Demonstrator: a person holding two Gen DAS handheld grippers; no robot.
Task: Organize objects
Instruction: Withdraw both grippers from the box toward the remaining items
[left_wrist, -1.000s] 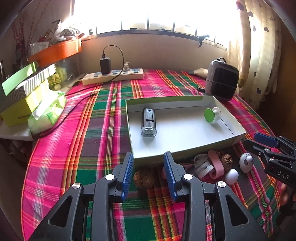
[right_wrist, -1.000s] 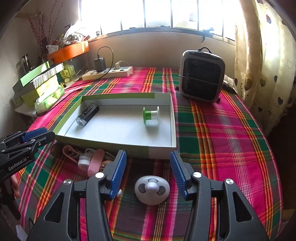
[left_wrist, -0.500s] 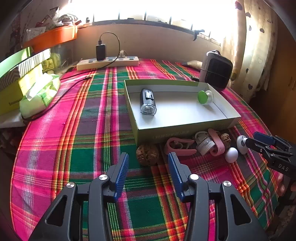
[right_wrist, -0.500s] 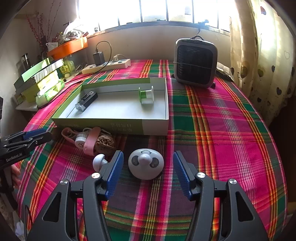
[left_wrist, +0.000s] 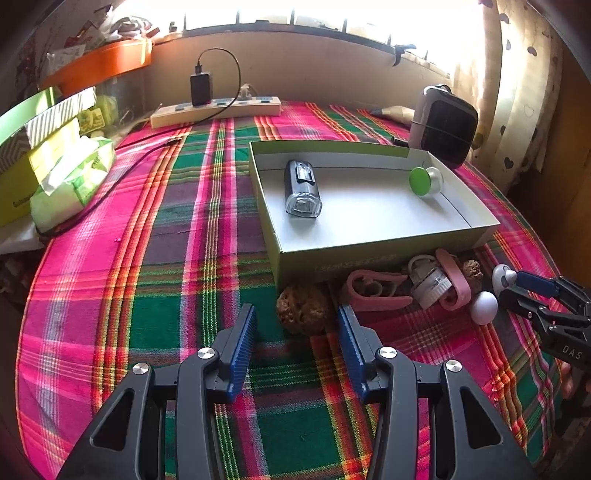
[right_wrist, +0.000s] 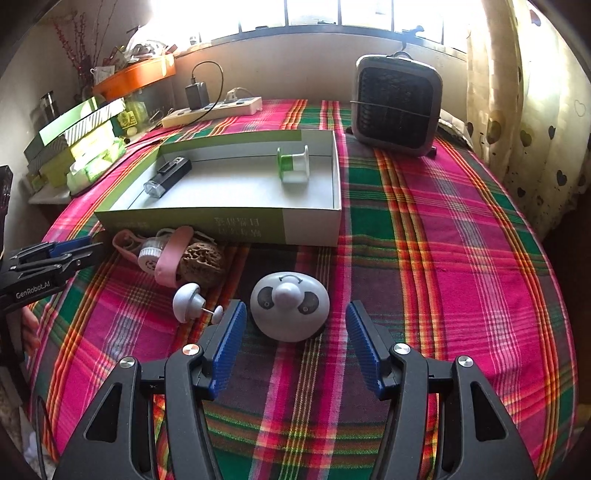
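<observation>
Both claws have been lowered toward the clutter since the earlier frames. Left claw (left_wrist: 297, 325) is held open around the walnut (left_wrist: 301, 308), untouched, presumably for a lift into the green tray (left_wrist: 369, 254) at 12 o'clock. Right claw (right_wrist: 295, 328) is held open astride the panda-faced dome (right_wrist: 290, 306). A plaid cloth (right_wrist: 443, 258) covers the worktop; a heater (right_wrist: 397, 105) is seen at 1 o'clock beneath a bright window.
</observation>
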